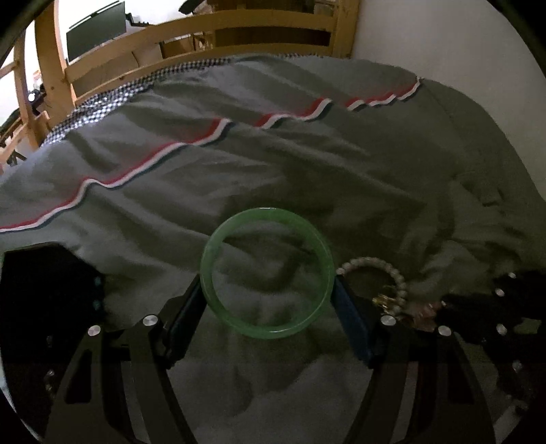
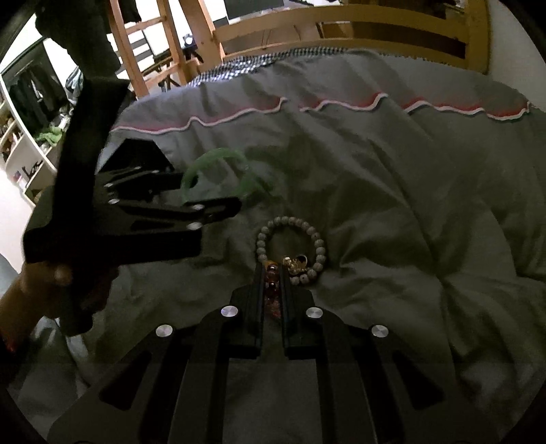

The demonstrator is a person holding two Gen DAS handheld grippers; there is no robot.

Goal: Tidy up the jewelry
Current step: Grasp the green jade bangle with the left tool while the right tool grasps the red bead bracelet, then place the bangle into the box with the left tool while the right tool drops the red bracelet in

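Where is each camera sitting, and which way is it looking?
Left wrist: sits on the left gripper, looking down along its fingers at the green bangle clamped between them, over the grey bedding.
Right wrist: sits on the right gripper, shut on a red bead bracelet; a hand shows at left.
Shared: bangle, pale bead bracelet, bedding, wooden bed frame.

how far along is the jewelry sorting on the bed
Nothing looks sorted yet; no box or tray is in view. In hand: the left gripper spans the green bangle, jaws at its outer sides, and the right gripper is shut on the red bead bracelet. Left: the pale bead bracelet still lies loose on the grey duvet.
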